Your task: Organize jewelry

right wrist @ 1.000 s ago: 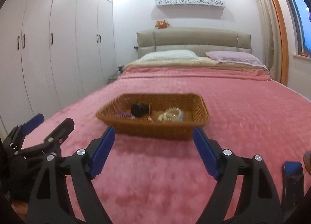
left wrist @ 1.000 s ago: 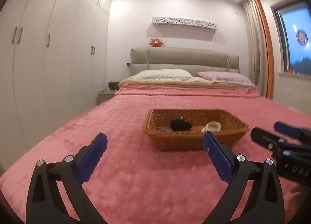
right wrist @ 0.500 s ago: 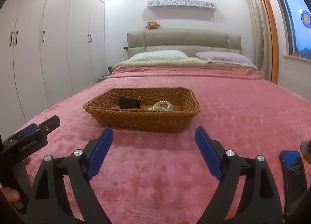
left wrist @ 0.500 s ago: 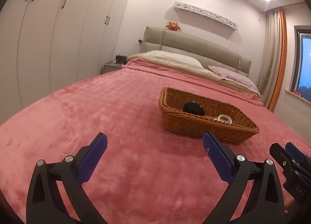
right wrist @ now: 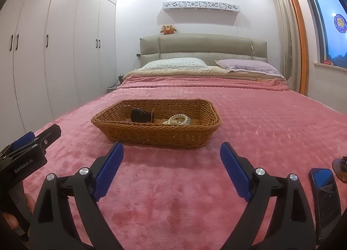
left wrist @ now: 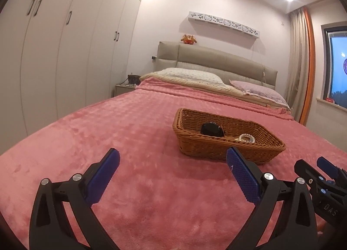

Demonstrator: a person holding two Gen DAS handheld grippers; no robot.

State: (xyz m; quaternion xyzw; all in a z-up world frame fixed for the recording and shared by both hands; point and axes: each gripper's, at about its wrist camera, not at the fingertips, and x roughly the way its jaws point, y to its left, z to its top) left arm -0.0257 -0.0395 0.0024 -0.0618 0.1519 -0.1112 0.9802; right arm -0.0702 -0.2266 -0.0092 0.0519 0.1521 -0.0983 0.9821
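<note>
Pink blanket point(right wrist: 173, 185) holds the basket point(right wrist: 156, 135) at frame centre. Your left gripper point(left wrist: 173, 176) gapes empty; the right gripper point(right wrist: 171, 169), also empty, is opening. Reach in level, clearing the rim.

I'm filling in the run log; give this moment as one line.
phase: approach | left gripper: open, empty | right gripper: opening, empty | wicker basket: on bed, holds jewelry

Right claw point(right wrist: 171, 167) opening wider, empty.
</note>
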